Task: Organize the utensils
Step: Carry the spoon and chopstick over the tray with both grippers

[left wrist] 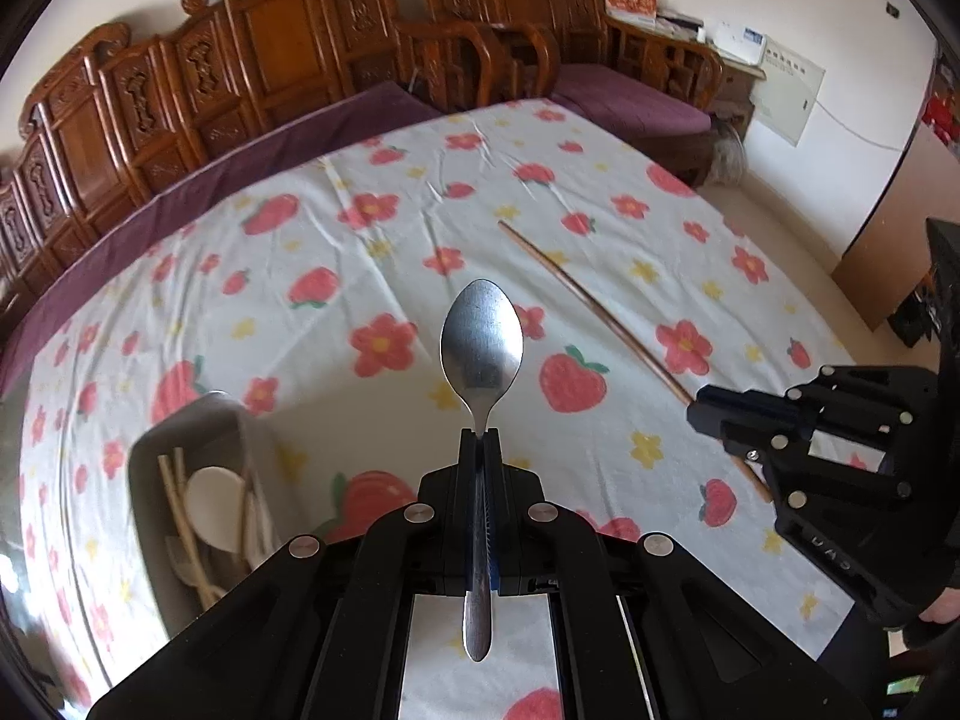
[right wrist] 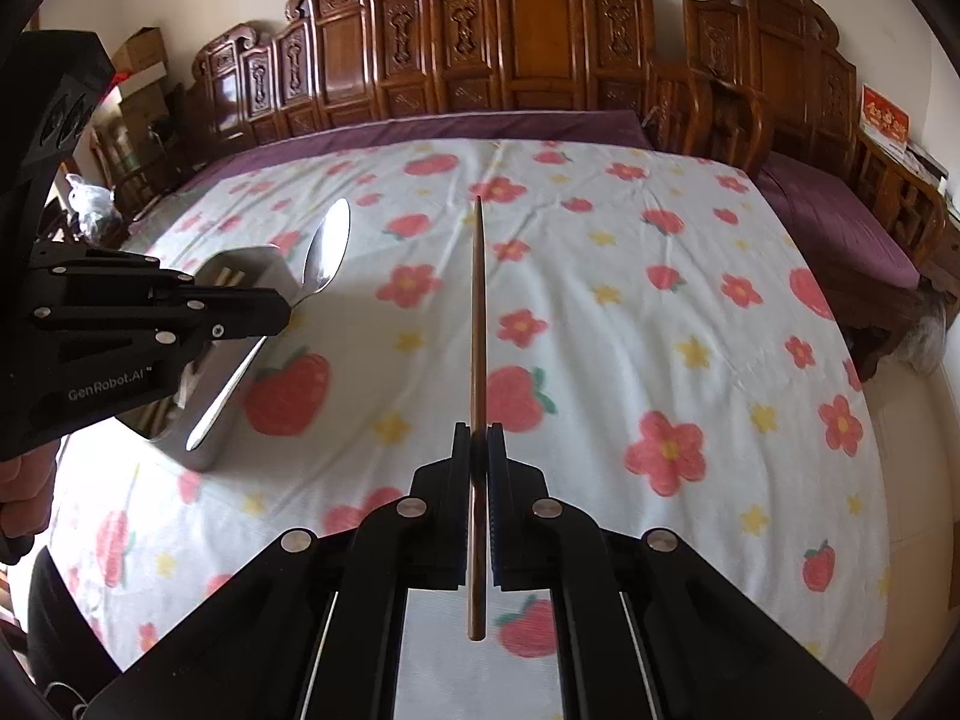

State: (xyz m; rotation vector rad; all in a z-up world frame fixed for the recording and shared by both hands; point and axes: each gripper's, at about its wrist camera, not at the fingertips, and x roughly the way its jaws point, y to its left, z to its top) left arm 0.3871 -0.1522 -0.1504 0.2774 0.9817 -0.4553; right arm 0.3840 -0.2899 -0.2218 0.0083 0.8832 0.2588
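My left gripper is shut on a metal spoon, bowl forward, held above the flowered cloth. It also shows in the right wrist view, held over the tray's far end. My right gripper is shut on a brown chopstick that points straight ahead. The chopstick also shows in the left wrist view, with the right gripper at its near end. A grey metal tray at lower left holds wooden chopsticks and a white spoon.
The table is covered by a white cloth with red flowers and strawberries. Carved wooden benches with purple cushions stand behind and to the right. The tray also shows at the left in the right wrist view.
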